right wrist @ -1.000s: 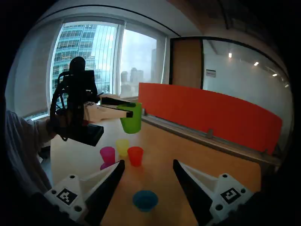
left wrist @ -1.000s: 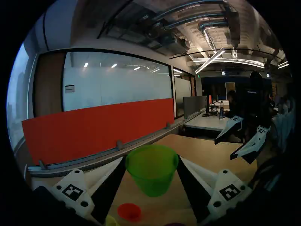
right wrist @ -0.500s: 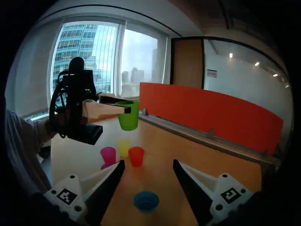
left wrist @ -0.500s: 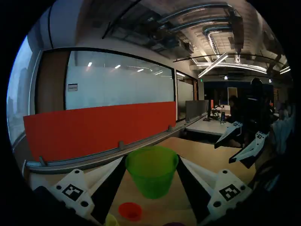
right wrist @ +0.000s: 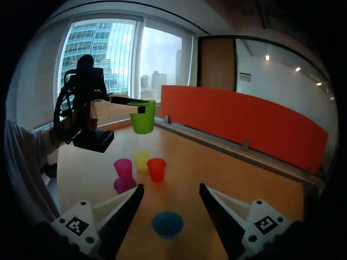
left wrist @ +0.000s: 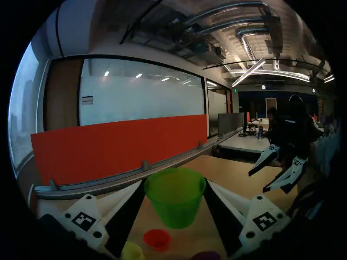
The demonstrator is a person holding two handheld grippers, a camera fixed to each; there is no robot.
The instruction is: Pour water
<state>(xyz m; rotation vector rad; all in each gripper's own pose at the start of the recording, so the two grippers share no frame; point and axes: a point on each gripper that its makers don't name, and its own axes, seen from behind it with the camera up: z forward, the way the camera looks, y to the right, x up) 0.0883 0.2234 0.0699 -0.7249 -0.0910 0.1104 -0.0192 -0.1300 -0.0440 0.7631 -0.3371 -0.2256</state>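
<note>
A green cup (left wrist: 175, 197) hangs upright in the air with my left gripper (left wrist: 173, 183) shut on it, one finger on each side. In the right gripper view that green cup (right wrist: 143, 117) is held high above the orange table (right wrist: 208, 173), over a cluster of small cups: pink (right wrist: 123, 167), yellow (right wrist: 141, 159), red (right wrist: 156, 169) and purple (right wrist: 124, 185). A blue cup (right wrist: 167, 224) stands on the table below my right gripper (right wrist: 171, 195), which is open and holds nothing. Whether any cup holds water cannot be told.
An orange partition (right wrist: 243, 125) on a metal rail runs along the table's far edge. A person's sleeve (right wrist: 21, 173) is at the left behind the left gripper (right wrist: 138, 107). Large windows (right wrist: 104, 65) lie beyond. Further desks (left wrist: 243, 143) stand in the background.
My left gripper has lifted the green cup higher above the cluster of cups. The right gripper has shifted slightly, with the blue cup still below it.
</note>
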